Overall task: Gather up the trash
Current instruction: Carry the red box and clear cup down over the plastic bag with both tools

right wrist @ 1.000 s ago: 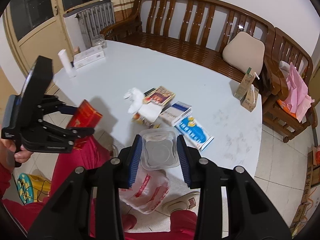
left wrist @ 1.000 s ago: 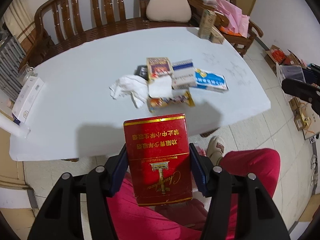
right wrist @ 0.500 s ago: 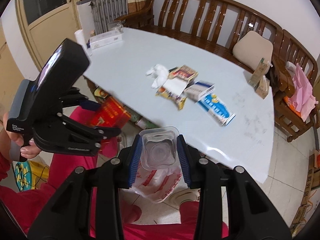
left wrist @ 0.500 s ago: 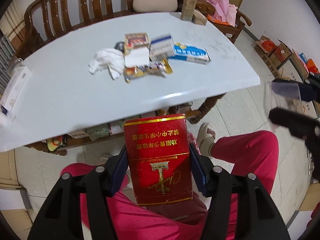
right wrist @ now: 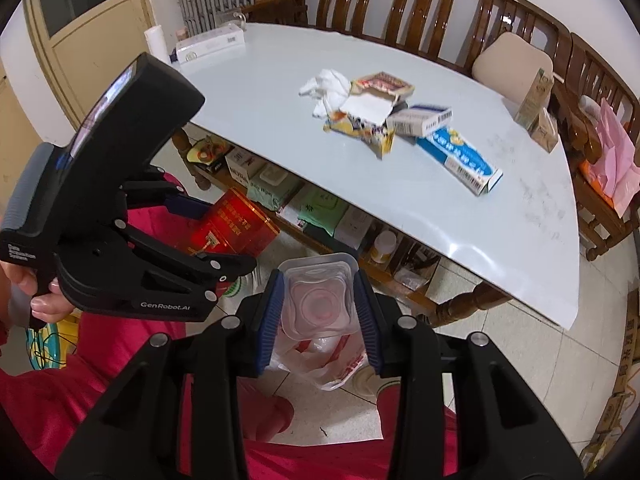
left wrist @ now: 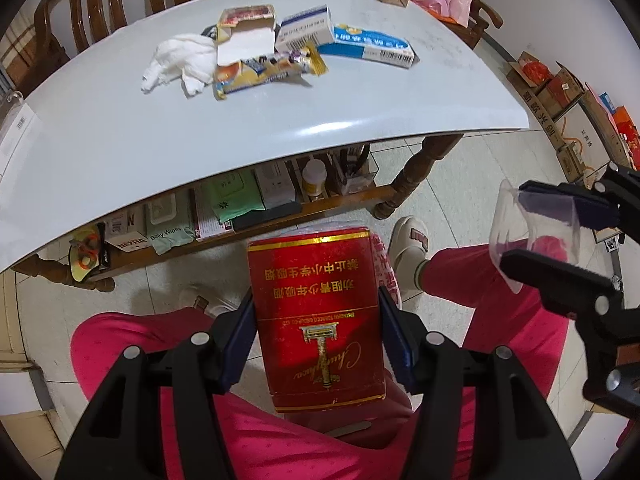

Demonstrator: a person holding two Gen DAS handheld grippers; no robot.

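My left gripper is shut on a red cigarette box and holds it below the table edge, over the person's lap; the box also shows in the right wrist view. My right gripper is shut on a clear plastic cup, also seen in the left wrist view. A white plastic bag with red print lies on the floor under the cup. On the white table remain a crumpled tissue, an opened box, a snack wrapper and two blue-white boxes.
A shelf under the table holds packets and wipes. A wooden bench stands behind the table with a cushion. Two cartons stand at the table's far corner. Cardboard boxes sit on the floor at right.
Both grippers have dropped from above the table to below its edge, toward the lap and the bag, each still holding its item. The table trash has not moved.
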